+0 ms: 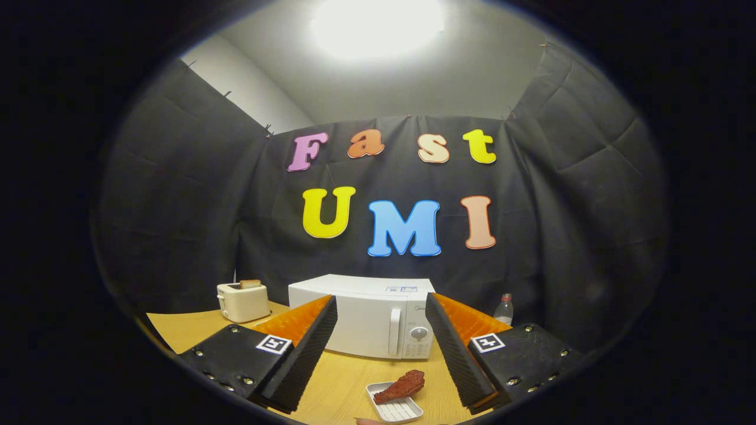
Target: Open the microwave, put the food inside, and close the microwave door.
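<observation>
Hovering above the table [195, 333] with claw [378, 389] released — fingers spread wide, gripping nothing. Sitting shut beyond the fingers, toward the back wall: microwave [360, 321], its upright door handle [394, 332] just left of the dial [419, 334]. Looking like the place to hook or pinch — rigid, likely smooth, so slipping off under a pull seems possible. Lying between the fingers, nearer than the microwave: small white tray [394, 407] carrying a reddish-brown piece of food [403, 386], partly overhanging the tray's far rim. Judging tray as light and stiff, liable to skate on the wood; taking it by a rim looks safer than pinching the food. Standing well left: toaster [243, 301]. Off right, behind the finger: bottle [504, 309].
</observation>
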Tool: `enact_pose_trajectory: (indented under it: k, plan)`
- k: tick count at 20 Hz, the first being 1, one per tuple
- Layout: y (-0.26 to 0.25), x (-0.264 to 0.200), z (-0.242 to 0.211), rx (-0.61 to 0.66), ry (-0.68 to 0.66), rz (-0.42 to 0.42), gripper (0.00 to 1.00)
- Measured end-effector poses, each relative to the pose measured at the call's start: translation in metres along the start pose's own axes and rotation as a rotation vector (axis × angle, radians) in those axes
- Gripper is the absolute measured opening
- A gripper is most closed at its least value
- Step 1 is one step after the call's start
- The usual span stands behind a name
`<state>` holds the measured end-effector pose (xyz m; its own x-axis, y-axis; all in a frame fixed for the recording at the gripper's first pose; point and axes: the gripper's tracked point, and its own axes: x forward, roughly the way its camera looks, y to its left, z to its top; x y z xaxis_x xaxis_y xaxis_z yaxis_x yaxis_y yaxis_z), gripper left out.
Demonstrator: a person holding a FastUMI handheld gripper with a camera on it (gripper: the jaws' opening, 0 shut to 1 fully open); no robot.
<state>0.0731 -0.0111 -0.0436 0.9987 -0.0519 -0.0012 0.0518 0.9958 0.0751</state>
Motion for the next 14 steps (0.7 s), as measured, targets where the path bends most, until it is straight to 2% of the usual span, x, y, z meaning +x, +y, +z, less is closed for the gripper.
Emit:
enact_pose_trajectory:
  k: [3, 14]
  plan:
    - [0.006, 0.018, -0.018, 0.02, 0.018, 0.017, 0.95]
    - [-0.006, 0.104, -0.085, 0.026, 0.079, -0.047, 0.95]
